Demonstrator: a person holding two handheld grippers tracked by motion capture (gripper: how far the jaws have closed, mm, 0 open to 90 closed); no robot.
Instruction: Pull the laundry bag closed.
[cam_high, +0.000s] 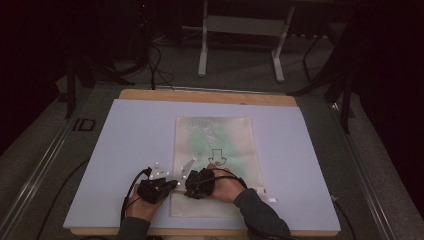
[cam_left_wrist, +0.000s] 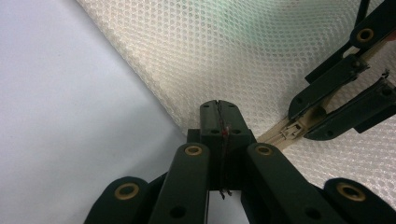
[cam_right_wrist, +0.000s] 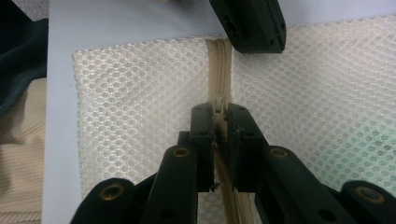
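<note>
Right gripper view: zipper pull (cam_right_wrist: 218, 103) half hidden between right claw (cam_right_wrist: 219, 122) tips.

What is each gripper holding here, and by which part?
The left gripper pinches the mesh bag at its edge beside the zipper. The right gripper grips the zipper's pull tab.

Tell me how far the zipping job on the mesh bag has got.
Done: both claws are placed. The left claw is shut on the mesh bag edge by the zipper. In hand: the right claw grips the zipper pull. Left: the slide along the track; open or closed, I cannot tell.
</note>
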